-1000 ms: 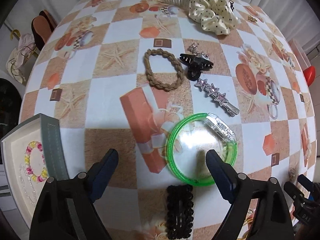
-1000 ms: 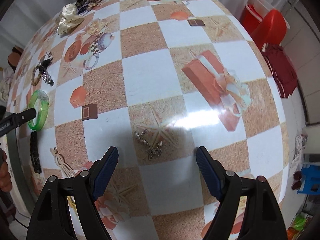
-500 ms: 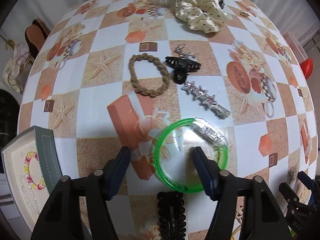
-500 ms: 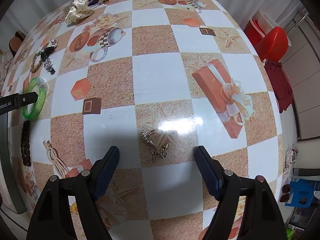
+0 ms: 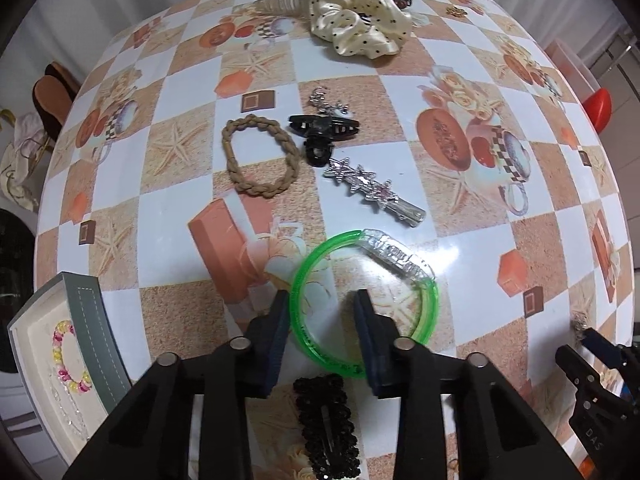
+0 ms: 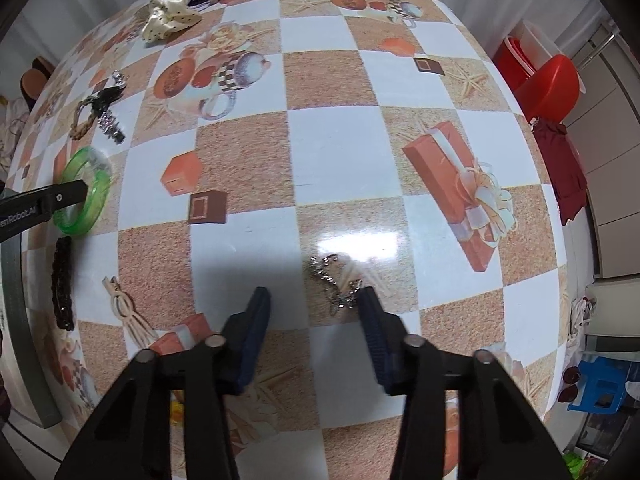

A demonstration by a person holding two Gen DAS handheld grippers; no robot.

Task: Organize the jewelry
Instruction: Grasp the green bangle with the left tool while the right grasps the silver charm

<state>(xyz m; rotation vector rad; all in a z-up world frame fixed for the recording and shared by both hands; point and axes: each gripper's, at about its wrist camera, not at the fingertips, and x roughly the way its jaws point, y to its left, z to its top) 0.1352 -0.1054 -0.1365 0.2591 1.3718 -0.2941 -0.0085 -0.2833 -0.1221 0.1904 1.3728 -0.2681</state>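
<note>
Both grippers have narrowed since a second ago, and the bangle and chain now sit closer to their fingers. Nearest in the left view, a black beaded clip (image 5: 326, 424) lies on the desk (image 5: 360, 92) under the left gripper (image 5: 322, 330), whose fingers are closing astride the near-left rim of the green bangle (image 5: 362, 304): one outside the ring, one inside, neither clearly pressing yet. To the near left a grey tray (image 5: 86, 332) holds a bead bracelet (image 5: 70, 354). Beyond the bangle lie a star clip (image 5: 374, 190), a braided tie (image 5: 260, 156) and a black claw clip (image 5: 322, 132), with a dotted scrunchie (image 5: 360, 20) at the far edge. In the right view the right gripper (image 6: 314, 312) points down at the desk, fingers closing but apart, with a small silver chain (image 6: 336, 284) just beyond them, touching the tip of the right-hand finger and not clamped. Well to the left there, the bangle shows again with the left gripper's finger across it.
</note>
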